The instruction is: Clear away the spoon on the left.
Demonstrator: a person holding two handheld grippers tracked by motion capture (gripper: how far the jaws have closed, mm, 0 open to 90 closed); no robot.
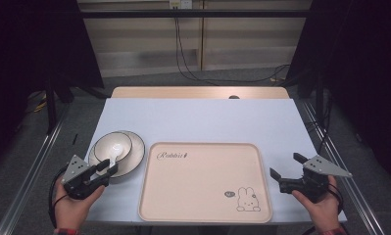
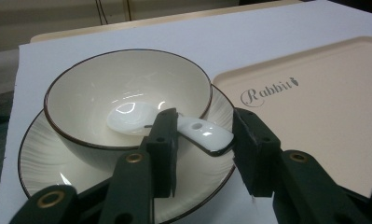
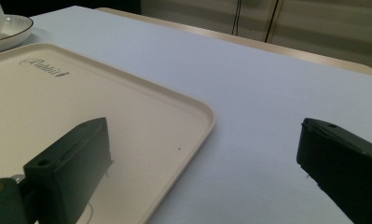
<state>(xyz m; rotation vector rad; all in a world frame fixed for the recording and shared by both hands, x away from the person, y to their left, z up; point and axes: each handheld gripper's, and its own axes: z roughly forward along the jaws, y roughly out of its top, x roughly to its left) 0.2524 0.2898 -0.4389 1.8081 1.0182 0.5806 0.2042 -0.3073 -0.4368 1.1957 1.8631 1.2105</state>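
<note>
Left gripper view shows a white spoon (image 2: 174, 125) lying in a bowl (image 2: 127, 100) on a plate (image 2: 44, 154), its handle over the bowl's rim between the parted left tongs (image 2: 207, 140), untouched. Beside the plate lies a beige tray (image 1: 205, 181) on the desk (image 1: 198, 120). Right tongs (image 1: 283, 169) gape wide at the tray's far side.

a table (image 1: 198, 120) with a pale blue-white top stands on a grey floor (image 1: 134, 78), its bare wooden far edge (image 1: 198, 92) showing beyond the covering. black cables (image 1: 183, 54) trail down the light wall panels (image 1: 144, 39) behind and across the floor. dark curtains (image 1: 364, 73) hang at both sides. metal rails (image 1: 31, 166) run along the table's left and right.
</note>
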